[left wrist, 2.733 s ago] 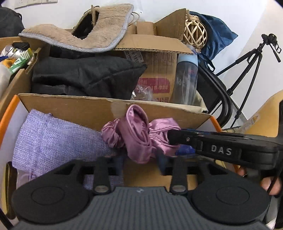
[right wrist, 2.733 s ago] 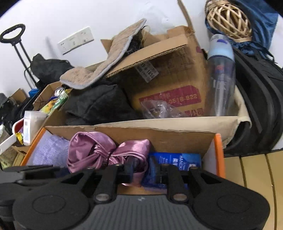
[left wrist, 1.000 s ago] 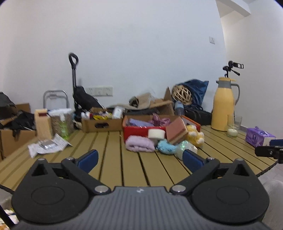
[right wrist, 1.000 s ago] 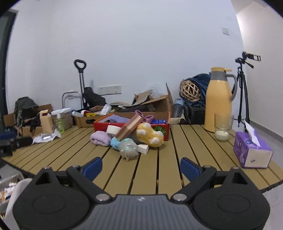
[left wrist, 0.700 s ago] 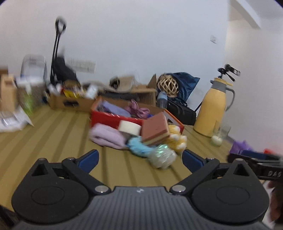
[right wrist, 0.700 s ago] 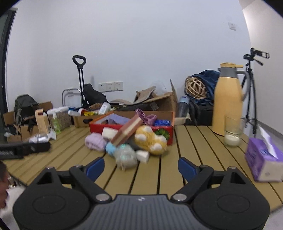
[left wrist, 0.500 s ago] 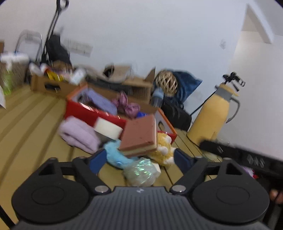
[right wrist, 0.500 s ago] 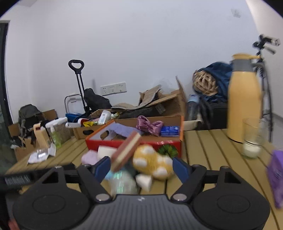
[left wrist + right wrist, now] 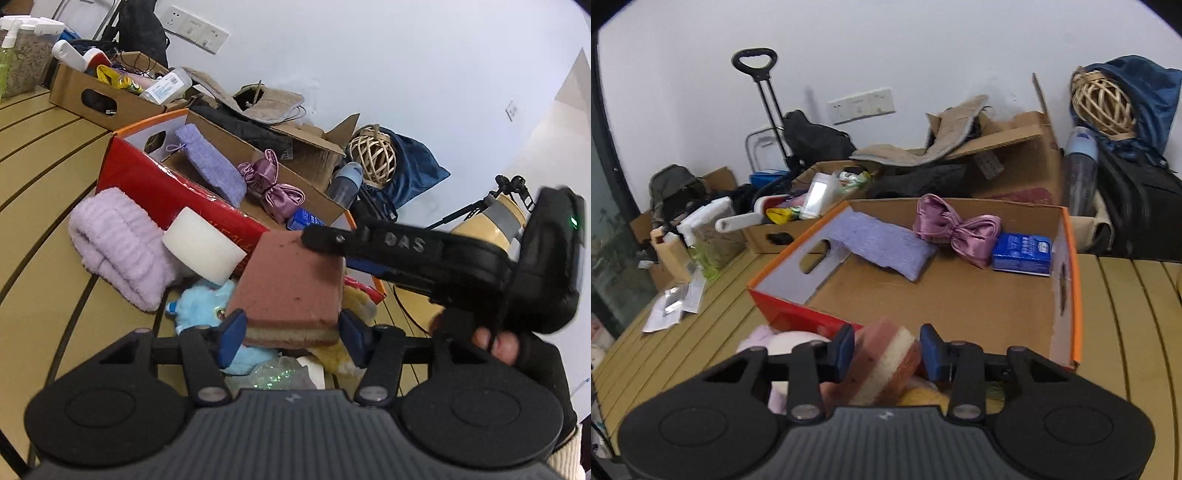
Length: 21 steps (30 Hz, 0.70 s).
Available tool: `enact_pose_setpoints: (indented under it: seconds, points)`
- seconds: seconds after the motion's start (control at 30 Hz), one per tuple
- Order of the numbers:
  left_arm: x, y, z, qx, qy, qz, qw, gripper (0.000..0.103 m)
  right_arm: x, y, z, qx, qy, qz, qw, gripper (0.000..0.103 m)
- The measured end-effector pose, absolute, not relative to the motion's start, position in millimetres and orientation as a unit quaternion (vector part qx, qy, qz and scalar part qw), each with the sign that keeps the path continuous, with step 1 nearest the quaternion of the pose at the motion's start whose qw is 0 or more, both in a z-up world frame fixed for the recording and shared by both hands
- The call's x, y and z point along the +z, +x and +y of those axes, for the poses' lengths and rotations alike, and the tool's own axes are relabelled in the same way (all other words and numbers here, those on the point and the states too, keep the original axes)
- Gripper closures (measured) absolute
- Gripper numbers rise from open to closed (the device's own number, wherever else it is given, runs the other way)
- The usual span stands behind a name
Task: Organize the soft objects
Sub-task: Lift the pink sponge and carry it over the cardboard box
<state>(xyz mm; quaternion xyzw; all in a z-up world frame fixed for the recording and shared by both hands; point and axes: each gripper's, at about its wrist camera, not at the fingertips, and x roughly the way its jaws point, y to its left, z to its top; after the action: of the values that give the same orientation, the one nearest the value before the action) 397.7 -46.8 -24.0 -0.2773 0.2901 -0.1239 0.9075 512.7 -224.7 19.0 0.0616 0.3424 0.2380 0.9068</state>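
Both tools converge on the pink-and-cream sponge (image 9: 291, 284), which lies tilted on top of a heap of soft things just outside the red front wall of the open cardboard box (image 9: 1067, 295) on the slatted desk (image 9: 44, 155). The left hand-held gripper (image 9: 291, 332) has its blue pads on either side of the sponge's near edge and its jaws are closing; the pads sit right at the sponge's sides, but whether they press yet cannot be told. The right hand-held gripper (image 9: 886, 350) straddles the sponge's far end, its jaws also closing, with small gaps visible beside the pads. Under and around the sponge lie a lilac rolled towel (image 9: 118, 247), a white foam block (image 9: 203, 251), a blue plush toy (image 9: 203, 306) and a yellow plush (image 9: 354, 295). Inside the box, along its far wall, sit a purple pouch (image 9: 882, 243), a satin bow (image 9: 953, 229) and a blue tissue pack (image 9: 1021, 253).
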Motion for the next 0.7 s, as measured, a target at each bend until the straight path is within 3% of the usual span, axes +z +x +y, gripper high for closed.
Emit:
enact_pose_setpoints:
  seconds: [0.13, 0.33, 0.47, 0.7]
  points:
    - [-16.7, 380.6, -40.1, -0.173, -0.288, 0.271, 0.902, 0.049, 30.1, 481.0, -234.6, 0.219, 0.065, 0.318, 0.920, 0.067]
    - [12.3, 311.2, -33.7, -0.222, -0.219, 0.218, 0.925, 0.049, 56.2, 394.9, -254.9, 0.206, 0.130, 0.242, 0.939, 0.067]
    - [-0.9, 276.4, -22.8, -0.253, -0.197, 0.238, 0.917, 0.049, 44.1, 338.5, -259.4, 0.192, 0.165, 0.231, 0.939, 0.067]
    - [-51.6, 268.3, -15.8, -0.269, -0.163, 0.316, 0.895, 0.049, -25.0, 300.7, -259.1, 0.159, 0.204, 0.289, 0.922, 0.067]
